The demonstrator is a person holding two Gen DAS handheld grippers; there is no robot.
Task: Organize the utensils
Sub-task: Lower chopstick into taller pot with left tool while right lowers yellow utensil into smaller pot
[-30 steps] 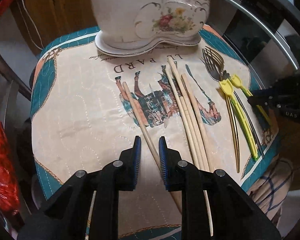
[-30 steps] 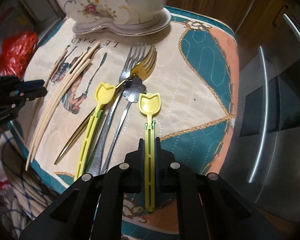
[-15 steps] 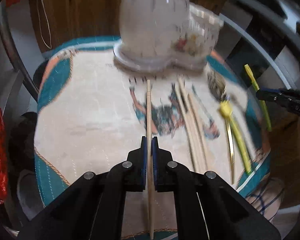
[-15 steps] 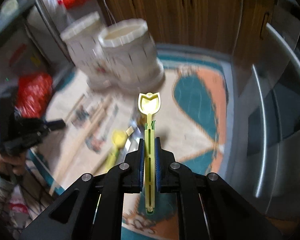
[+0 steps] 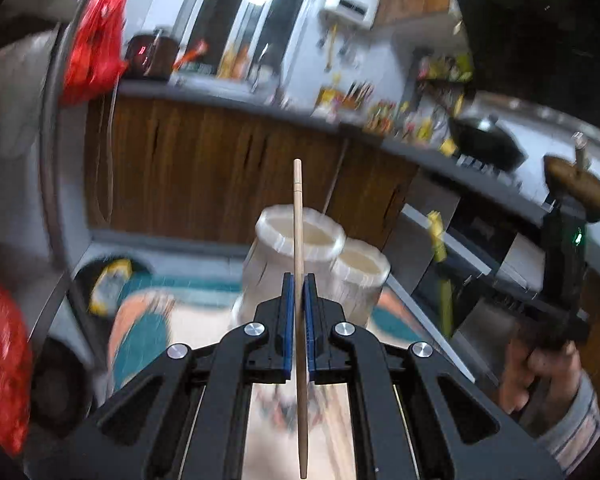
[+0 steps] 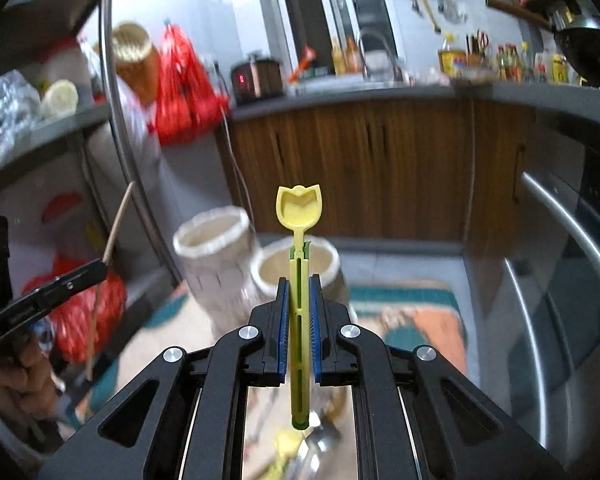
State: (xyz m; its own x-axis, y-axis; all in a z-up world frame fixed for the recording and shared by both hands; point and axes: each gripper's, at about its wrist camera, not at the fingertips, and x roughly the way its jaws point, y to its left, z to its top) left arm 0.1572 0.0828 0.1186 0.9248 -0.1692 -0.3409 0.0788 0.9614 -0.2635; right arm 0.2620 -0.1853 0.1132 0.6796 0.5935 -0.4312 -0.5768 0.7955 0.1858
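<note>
The left gripper (image 5: 299,280) has its jaws pinching a single wooden chopstick (image 5: 298,216), which stands nearly upright between the blue pads (image 5: 286,320), its upper end above the holder and its lower end hanging below the jaws. Straight ahead of it, past the chopstick, is the white ceramic utensil holder (image 5: 288,264) with two round openings side by side; the chopstick crosses the nearer, larger opening in this view. The holder stands on a quilted mat (image 5: 140,320) in teal, orange and cream that covers the worktop.

The right gripper (image 6: 299,284) has its jaws pressed on the stem of a yellow tulip-shaped plastic spoon (image 6: 299,208), held upright with its bowl above the holder (image 6: 216,248). In the right wrist view the spoon lines up with the right-hand opening of the holder, though whether it is above that opening or short of it is hard to say through the blur.

Each gripper shows in the other's camera: the left one, to the left of the holder, gripped by a hand (image 6: 24,376); the right one, to the right of the holder, with a striped sleeve (image 5: 572,420) below the hand. More cutlery (image 6: 308,448) lies blurred on the mat, on the near side of the holder beneath the right gripper.
</note>
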